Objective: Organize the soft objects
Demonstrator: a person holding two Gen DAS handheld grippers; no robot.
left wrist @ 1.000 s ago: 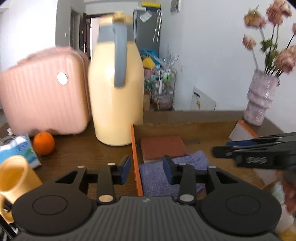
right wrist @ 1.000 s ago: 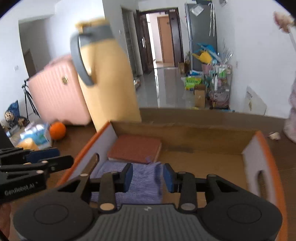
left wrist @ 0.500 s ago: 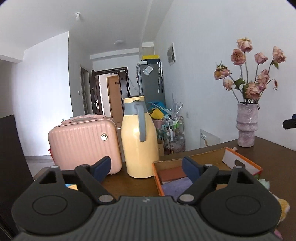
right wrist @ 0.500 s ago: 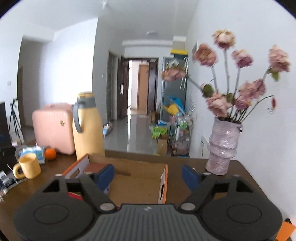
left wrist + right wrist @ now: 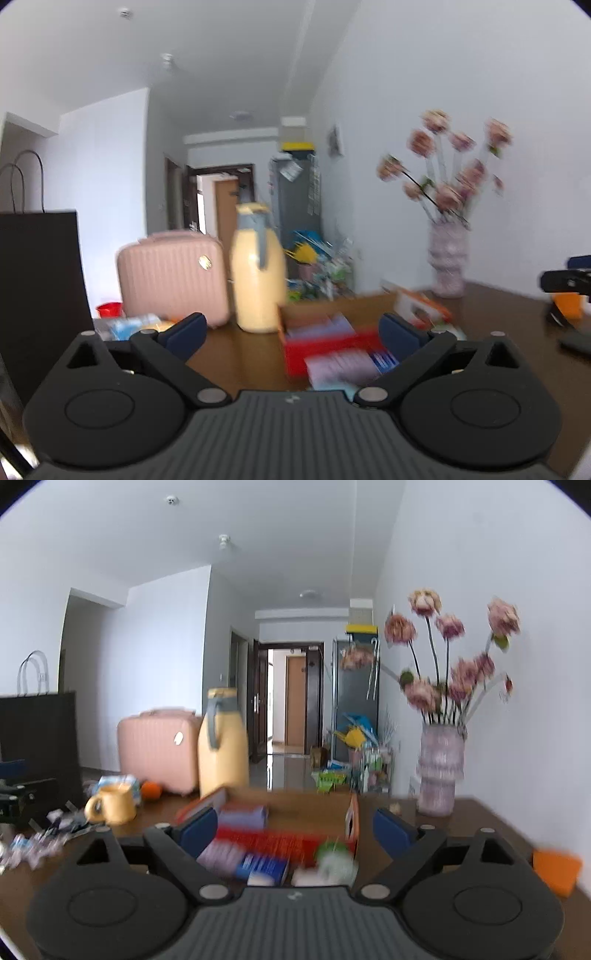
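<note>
Both the left gripper (image 5: 291, 334) and right gripper (image 5: 290, 827), jaws just opened wide and empty, face the orange-edged cardboard box (image 5: 352, 814) on the brown tabletop (image 5: 517, 317) holding folded purple cloths (image 5: 245, 814), apparently freed for another item.

Motion blur smears both views, so we can't make out the folded cloths (image 5: 240, 814) in the cardboard box (image 5: 352, 812); only red, lilac and blue streaks. A green-white soft lump (image 5: 332, 864) beside the box is unreadable. Our own gripper bodies hide the near tabletop (image 5: 240, 354). The right gripper (image 5: 567, 280) is cut by the left view's edge. Clutter (image 5: 37, 843) at left is too smeared to name.
</note>
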